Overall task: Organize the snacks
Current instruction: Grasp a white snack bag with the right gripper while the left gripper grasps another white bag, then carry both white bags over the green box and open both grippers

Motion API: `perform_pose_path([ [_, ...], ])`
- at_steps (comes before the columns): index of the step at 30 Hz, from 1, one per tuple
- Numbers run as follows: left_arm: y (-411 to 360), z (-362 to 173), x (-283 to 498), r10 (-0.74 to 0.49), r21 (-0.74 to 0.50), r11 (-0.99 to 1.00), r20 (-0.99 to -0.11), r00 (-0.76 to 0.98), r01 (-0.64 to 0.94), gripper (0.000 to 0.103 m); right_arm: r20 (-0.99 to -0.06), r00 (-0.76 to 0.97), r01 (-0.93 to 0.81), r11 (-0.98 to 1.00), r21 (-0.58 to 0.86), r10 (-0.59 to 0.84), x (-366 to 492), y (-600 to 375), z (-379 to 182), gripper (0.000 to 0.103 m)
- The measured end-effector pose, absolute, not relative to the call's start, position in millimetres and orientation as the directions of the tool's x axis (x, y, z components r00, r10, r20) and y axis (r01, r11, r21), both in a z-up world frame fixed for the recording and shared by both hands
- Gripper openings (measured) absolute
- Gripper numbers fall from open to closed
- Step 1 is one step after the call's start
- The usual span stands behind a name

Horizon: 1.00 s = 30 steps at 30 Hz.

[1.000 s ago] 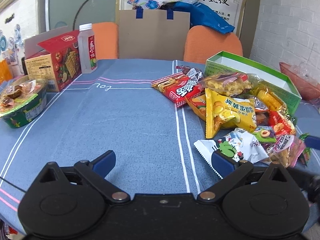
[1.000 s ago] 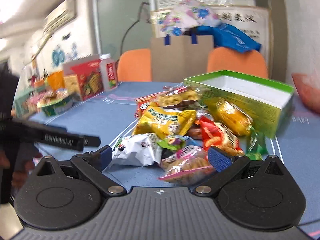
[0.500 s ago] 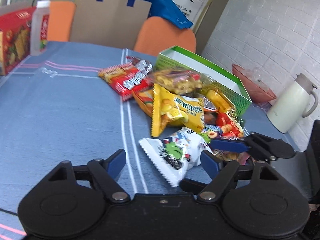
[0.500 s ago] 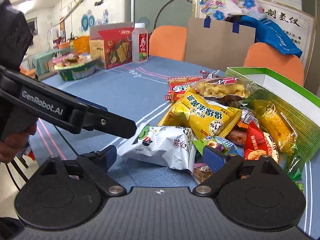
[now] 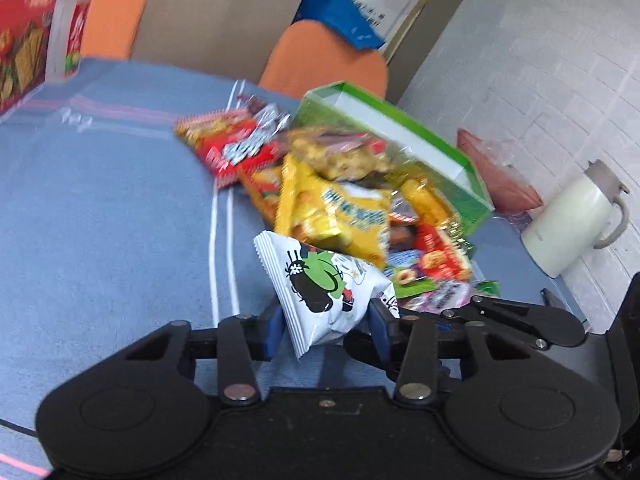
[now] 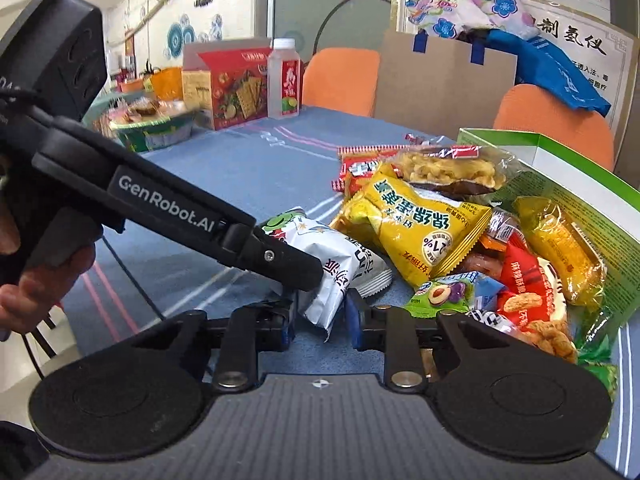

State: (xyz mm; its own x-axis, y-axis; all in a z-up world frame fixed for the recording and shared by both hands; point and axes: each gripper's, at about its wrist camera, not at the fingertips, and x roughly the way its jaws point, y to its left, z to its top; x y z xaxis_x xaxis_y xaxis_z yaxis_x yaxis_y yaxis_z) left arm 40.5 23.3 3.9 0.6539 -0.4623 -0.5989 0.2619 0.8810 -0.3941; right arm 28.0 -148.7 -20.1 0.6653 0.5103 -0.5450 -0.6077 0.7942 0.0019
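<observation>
A white snack bag with a green cartoon print [image 5: 326,286] sits at the near edge of a heap of snack packets [image 5: 344,200]. My left gripper [image 5: 326,326] is shut on this bag's near end. In the right wrist view the same white bag [image 6: 340,264] hangs between my right gripper's [image 6: 322,322] narrowed fingers, its corner in the gap; the left gripper's arm [image 6: 180,212] crosses above. A yellow bag [image 6: 416,220] lies behind. An open green box [image 6: 560,168] with a white inside stands past the heap.
A blue tablecloth [image 5: 100,208] covers the table. A red cracker box [image 6: 234,84], a drink bottle [image 6: 285,80] and a snack bowl [image 6: 148,128] stand at the far left. A white kettle [image 5: 572,220] stands at the right edge. Orange chairs [image 5: 332,64] lie behind.
Both grippers have closed in from wide open. The left gripper has moved right onto the white bag and shut on it; the right gripper's fingers have narrowed around the bag's other end.
</observation>
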Motion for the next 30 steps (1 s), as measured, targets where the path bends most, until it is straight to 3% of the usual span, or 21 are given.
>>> perform_pose_path([
  [7, -9.2, 58.5, 48.9, -0.53, -0.345, 0.847, -0.478, 0.701, 0.405, 0.082, -0.397, 0.764, -0.555, 0.832, -0.001, 0.509, 12.1, -181.7, 23.9, 0.044],
  [12, -51.5, 76.9, 97.9, -0.608, -0.348, 0.794, -0.436, 0.664, 0.498, 0.082, -0.317, 0.85, -0.45, 0.893, -0.023, 0.42, 32.6, -214.8, 47.8, 0.044],
  [26, -144.9, 54.5, 205.3, -0.681, -0.398, 0.73, -0.494, 0.54, 0.556, 0.082, -0.32, 0.921, -0.22, 0.975, 0.037, 0.22, 112.6, -288.2, 25.4, 0.044],
  [29, -154.7, 47.2, 212.9, -0.665, -0.373, 0.742, -0.508, 0.547, 0.557, 0.087, -0.333, 0.919, -0.203, 0.978, 0.055, 0.21, 120.3, -297.1, 18.6, 0.044],
  [30, -157.4, 44.4, 213.5, -0.655, -0.355, 0.751, -0.513, 0.555, 0.557, 0.103, -0.337, 0.919, -0.2, 0.978, 0.054, 0.206, 121.2, -299.7, 15.6, 0.044],
])
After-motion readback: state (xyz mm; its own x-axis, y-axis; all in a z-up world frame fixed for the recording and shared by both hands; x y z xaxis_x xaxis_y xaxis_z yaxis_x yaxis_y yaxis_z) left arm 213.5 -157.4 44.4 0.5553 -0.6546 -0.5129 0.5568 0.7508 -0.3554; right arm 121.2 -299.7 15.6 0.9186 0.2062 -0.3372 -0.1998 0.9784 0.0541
